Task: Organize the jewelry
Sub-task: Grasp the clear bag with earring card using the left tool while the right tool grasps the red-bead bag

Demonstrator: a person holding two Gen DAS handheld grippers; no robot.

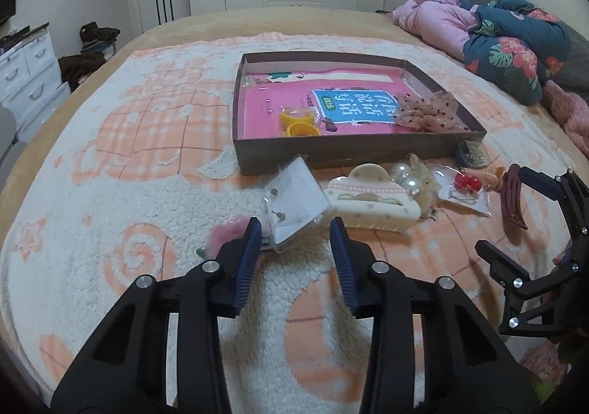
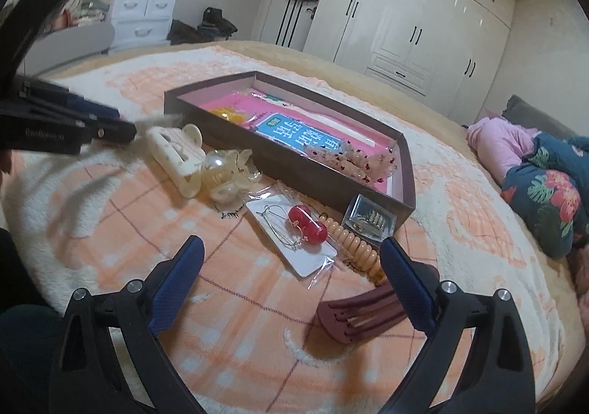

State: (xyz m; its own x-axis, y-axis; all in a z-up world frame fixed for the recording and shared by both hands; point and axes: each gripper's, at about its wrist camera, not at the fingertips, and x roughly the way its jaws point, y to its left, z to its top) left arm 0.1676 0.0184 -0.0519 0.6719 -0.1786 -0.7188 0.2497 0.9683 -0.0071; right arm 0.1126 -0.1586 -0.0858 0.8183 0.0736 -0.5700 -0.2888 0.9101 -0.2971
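Closing the left tool (image 1: pixel 296 235) on a clear earring packet (image 1: pixel 294 206), pads pinching its near end, on the bed just before the box (image 1: pixel 331 152). Right tool (image 2: pixel 291 281) wide open, nothing held, over the cherry earrings (image 2: pixel 307 224). Next up, probably: lift, drop into box.

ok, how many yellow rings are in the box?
2. One yellow ring sits in the box, front-left; the second touches it, nearer the front wall. That wall could hide more.
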